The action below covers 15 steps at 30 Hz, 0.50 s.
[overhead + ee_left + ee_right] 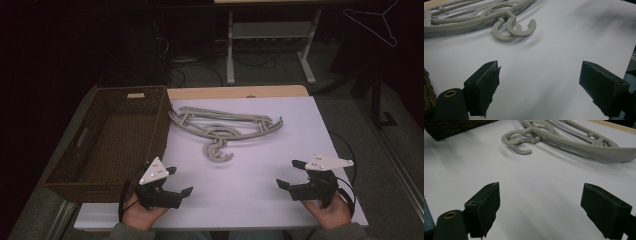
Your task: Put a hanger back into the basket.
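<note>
Both released, jaws wide: left tool just beside basket, right tool near tabletop front edge; bare white room ahead to hangers.

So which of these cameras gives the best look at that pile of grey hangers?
The high view: the whole pile of grey hangers lies there uncovered on the white table, beside the wicker basket. The left gripper view catches mostly their hooks. The right gripper view shows hooks and part of the arms.
</note>
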Each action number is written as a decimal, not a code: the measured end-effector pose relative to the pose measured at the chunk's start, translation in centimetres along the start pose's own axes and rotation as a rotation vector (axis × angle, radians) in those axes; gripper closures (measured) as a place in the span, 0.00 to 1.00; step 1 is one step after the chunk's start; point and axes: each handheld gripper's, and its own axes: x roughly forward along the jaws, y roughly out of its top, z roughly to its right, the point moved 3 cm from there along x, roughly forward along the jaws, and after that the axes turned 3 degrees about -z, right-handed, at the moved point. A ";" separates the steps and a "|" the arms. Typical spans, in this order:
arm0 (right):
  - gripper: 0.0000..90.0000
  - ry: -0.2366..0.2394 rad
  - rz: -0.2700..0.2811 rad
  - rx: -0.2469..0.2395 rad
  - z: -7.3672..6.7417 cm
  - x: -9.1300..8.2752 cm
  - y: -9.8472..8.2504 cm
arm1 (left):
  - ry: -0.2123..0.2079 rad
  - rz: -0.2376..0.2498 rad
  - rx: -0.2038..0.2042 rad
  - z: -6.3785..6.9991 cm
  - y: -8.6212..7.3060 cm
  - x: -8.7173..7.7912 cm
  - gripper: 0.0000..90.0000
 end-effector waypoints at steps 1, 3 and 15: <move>0.16 0.005 -0.003 0.007 0.1 0.1 -0.1 | -0.002 0.000 -0.001 0.1 0.0 0.0 0.18; 0.16 0.010 -0.008 0.010 0.2 0.2 -0.1 | -0.003 -0.005 0.003 0.1 0.0 0.1 0.18; 0.17 0.027 -0.043 -0.001 0.6 1.0 0.5 | -0.014 -0.002 0.005 0.2 0.0 0.2 0.18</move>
